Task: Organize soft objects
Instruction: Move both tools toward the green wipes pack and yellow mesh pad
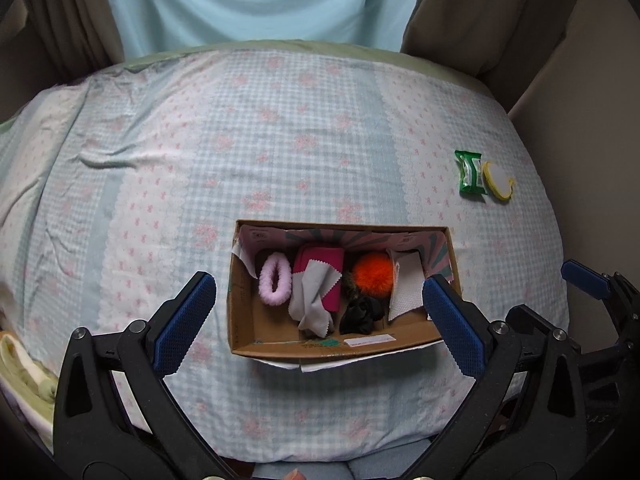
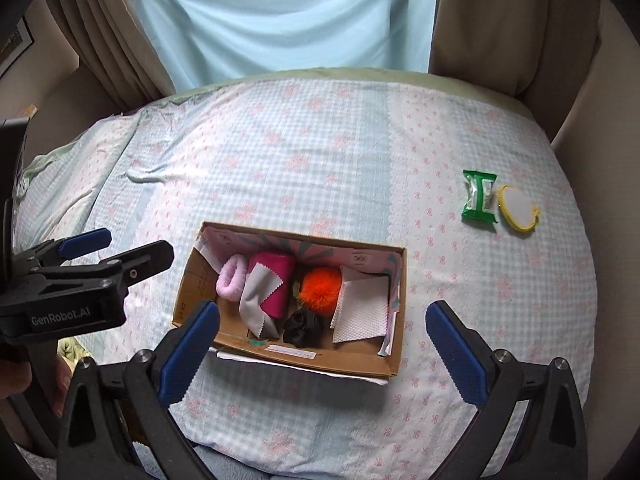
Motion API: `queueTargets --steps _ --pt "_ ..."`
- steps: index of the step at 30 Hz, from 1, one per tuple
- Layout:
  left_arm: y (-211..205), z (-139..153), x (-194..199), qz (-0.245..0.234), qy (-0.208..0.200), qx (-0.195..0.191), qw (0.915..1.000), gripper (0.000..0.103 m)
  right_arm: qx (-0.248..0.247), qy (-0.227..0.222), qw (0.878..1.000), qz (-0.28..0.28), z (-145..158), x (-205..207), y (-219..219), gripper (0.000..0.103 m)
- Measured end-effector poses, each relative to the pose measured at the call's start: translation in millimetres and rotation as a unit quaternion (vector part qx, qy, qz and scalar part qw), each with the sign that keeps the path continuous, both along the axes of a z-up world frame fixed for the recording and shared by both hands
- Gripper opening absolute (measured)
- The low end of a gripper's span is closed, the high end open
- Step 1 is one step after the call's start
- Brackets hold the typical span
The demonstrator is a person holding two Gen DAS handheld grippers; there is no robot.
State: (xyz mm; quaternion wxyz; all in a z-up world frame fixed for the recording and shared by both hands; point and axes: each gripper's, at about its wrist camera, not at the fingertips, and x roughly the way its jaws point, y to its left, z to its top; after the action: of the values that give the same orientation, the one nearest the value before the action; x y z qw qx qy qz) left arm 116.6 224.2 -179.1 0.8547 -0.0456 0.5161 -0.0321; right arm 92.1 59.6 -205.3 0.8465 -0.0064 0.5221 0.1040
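An open cardboard box (image 1: 280,344) (image 2: 304,360) sits on the bed. It holds a pink scrunchie (image 1: 274,282) (image 2: 230,280), a magenta pouch (image 1: 320,268) (image 2: 276,280) under a grey cloth (image 1: 310,304) (image 2: 254,300), an orange pompom (image 1: 372,274) (image 2: 320,284), a black scrunchie (image 1: 362,314) (image 2: 304,328) and a white textured cloth (image 1: 406,288) (image 2: 360,312). A green packet (image 1: 471,172) (image 2: 479,196) and a round yellow-rimmed pad (image 1: 498,180) (image 2: 518,210) lie far right. My left gripper (image 1: 320,316) is open and empty, hovering over the box. My right gripper (image 2: 322,350) is open and empty over the box's near edge.
The bed (image 1: 280,140) (image 2: 320,160) has a blue-and-pink checked cover. Curtains (image 1: 248,0) (image 2: 280,16) hang behind it and a wall stands at the right. The right gripper shows at the left wrist view's right edge (image 1: 592,284); the left gripper shows at the right wrist view's left (image 2: 100,256).
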Motion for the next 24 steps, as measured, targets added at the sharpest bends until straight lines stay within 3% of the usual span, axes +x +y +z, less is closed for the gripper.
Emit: queueTargets --steps 5,8,14,24 --pt "-5 61 -31 -0.002 -0.086 0.013 0.9962 0.103 -0.011 -0.079 0.995 -0.053 59 -26 -26 0.103" --pt "-9 83 -43 -0.007 -0.114 0.009 0.9934 0.103 -0.024 -0.118 0.989 -0.088 85 -42 -42 0.103" --pt "-31 95 -52 -0.028 -0.133 0.002 0.9908 0.103 -0.027 -0.154 0.980 -0.126 111 -64 -66 0.103" --pt "-98 94 -31 -0.047 -0.124 -0.015 0.9911 0.103 -0.012 -0.175 0.972 -0.159 122 -69 -127 0.103"
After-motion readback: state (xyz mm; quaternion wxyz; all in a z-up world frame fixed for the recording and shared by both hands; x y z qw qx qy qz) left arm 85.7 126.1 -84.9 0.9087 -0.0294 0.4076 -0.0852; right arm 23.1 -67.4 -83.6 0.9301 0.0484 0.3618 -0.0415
